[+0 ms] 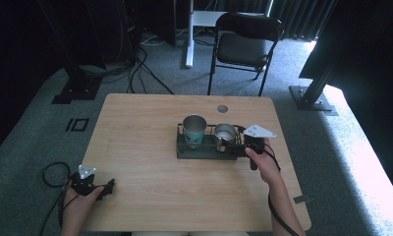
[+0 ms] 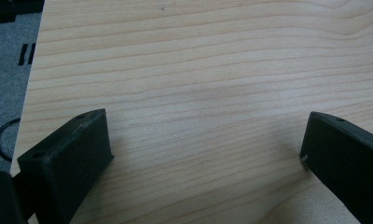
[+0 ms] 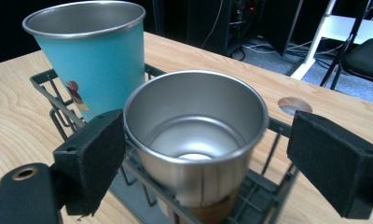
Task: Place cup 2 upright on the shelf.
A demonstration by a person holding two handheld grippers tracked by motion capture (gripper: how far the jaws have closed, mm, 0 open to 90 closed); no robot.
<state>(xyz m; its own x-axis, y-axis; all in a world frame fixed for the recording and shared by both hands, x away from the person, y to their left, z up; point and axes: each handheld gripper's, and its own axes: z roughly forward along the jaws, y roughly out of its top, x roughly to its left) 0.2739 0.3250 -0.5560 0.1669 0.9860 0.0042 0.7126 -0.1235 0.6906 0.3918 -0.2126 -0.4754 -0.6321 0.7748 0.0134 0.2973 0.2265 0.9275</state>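
1. High view counts two cups standing in one dark wire rack [image 1: 184, 147] on the wooden table [image 1: 135, 147]: a teal cup [image 1: 194, 130] at the rack's left and a bare steel cup [image 1: 225, 134] to its right, near each other.
2. Two grippers are in sight. The right gripper [image 1: 239, 140] sits at the rack's right end beside the steel cup; the left gripper [image 1: 106, 187] lies low at the table's near left corner, well apart from the rack.
3. Right gripper view shows its jaws spread, one on each side of the steel cup [image 3: 196, 135]; the left pad looks close to the cup wall, but contact cannot be told.
4. Left gripper view shows its jaws spread wide over bare wood [image 2: 198, 93], with nothing between them.
5. The steel cup's foot has a brownish band, partly hidden by the rack wires [image 3: 259, 196].
6. The teal cup [image 3: 96, 60] carries a small brown and orange mark, too small to read; no legible writing shows.
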